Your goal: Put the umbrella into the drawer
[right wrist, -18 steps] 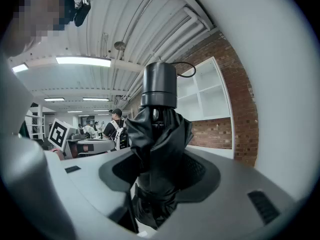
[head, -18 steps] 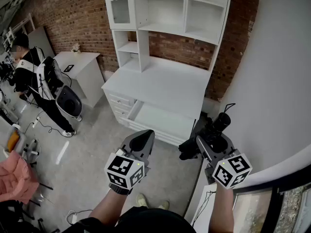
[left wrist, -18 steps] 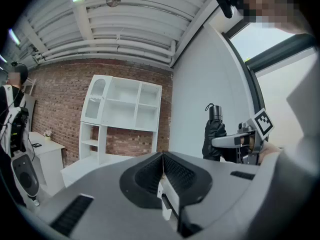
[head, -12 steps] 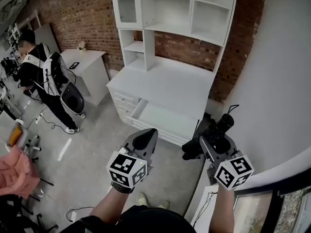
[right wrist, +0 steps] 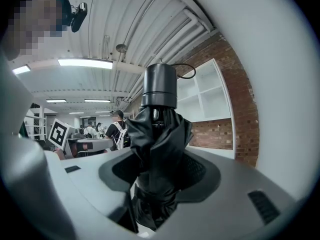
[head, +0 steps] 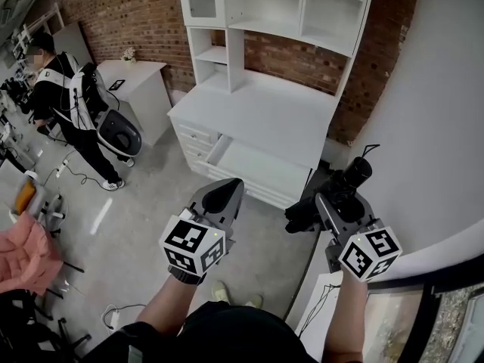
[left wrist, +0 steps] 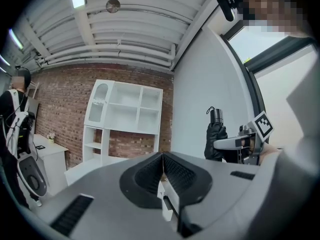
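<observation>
A folded black umbrella [right wrist: 159, 149] stands upright between the jaws of my right gripper [head: 333, 203], which is shut on it; its handle and wrist loop stick up above the jaws. In the head view the umbrella [head: 342, 190] hangs right of the white cabinet. An open white drawer [head: 257, 169] juts from the cabinet's front, ahead of and between both grippers. My left gripper [head: 221, 201] is shut with nothing in it, held level short of the drawer. In the left gripper view the pads [left wrist: 162, 171] meet, and the umbrella [left wrist: 216, 136] shows at right.
The white cabinet with a shelf hutch [head: 265, 21] stands against a brick wall [head: 128, 13]. A white curved wall [head: 431, 127] rises at right. A person with a backpack [head: 72, 112] stands at left near a white side table [head: 140, 82]. Grey floor lies below.
The whole view has shifted slightly; the cabinet and drawer sit a little higher and to the right. Both grippers keep their hold and pose.
</observation>
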`<move>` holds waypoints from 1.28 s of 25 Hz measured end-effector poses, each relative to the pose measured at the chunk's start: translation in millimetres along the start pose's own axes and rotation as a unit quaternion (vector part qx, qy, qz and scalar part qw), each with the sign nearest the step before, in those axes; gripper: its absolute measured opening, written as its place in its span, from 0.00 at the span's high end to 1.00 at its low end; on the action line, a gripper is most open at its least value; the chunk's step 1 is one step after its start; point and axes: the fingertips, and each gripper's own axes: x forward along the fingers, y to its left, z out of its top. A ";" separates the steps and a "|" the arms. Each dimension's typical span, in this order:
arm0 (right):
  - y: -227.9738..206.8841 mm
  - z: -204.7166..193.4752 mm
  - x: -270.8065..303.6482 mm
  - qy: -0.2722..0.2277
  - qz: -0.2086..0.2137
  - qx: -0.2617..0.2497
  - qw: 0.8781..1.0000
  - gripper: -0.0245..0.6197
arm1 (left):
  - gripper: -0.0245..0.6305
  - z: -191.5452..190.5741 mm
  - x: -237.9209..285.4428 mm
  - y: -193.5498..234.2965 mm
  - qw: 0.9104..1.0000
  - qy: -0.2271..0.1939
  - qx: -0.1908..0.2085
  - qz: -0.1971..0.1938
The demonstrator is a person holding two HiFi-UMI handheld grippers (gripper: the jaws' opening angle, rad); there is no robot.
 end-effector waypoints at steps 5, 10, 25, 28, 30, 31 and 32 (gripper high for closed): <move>1.3 -4.6 -0.6 0.000 0.006 0.004 1.000 0.65 | 0.95 2.2 -9.6 5.2 1.000 -0.003 0.004 0.016; -6.6 -14.5 1.5 -0.002 0.017 0.012 1.000 0.65 | 0.95 -5.1 -13.1 3.8 0.999 0.002 0.009 0.032; -15.5 -21.9 58.4 0.010 -0.011 0.011 1.000 0.65 | 0.95 -17.4 28.6 61.5 1.000 0.004 -0.007 0.003; -24.5 -21.0 87.7 0.012 -0.020 0.011 1.000 0.65 | 0.95 -17.6 52.3 87.1 1.000 0.007 -0.005 -0.008; -29.1 -21.6 110.9 0.016 -0.026 0.013 0.999 0.65 | 0.95 -17.3 68.2 107.5 1.000 0.006 -0.004 -0.014; -30.3 -22.0 119.7 0.018 -0.029 0.014 0.999 0.65 | 0.95 -16.6 74.3 115.4 1.000 0.006 -0.004 -0.017; -31.0 -22.4 126.4 0.019 -0.032 0.015 0.999 0.65 | 0.95 -15.7 79.1 121.7 1.000 0.005 -0.002 -0.020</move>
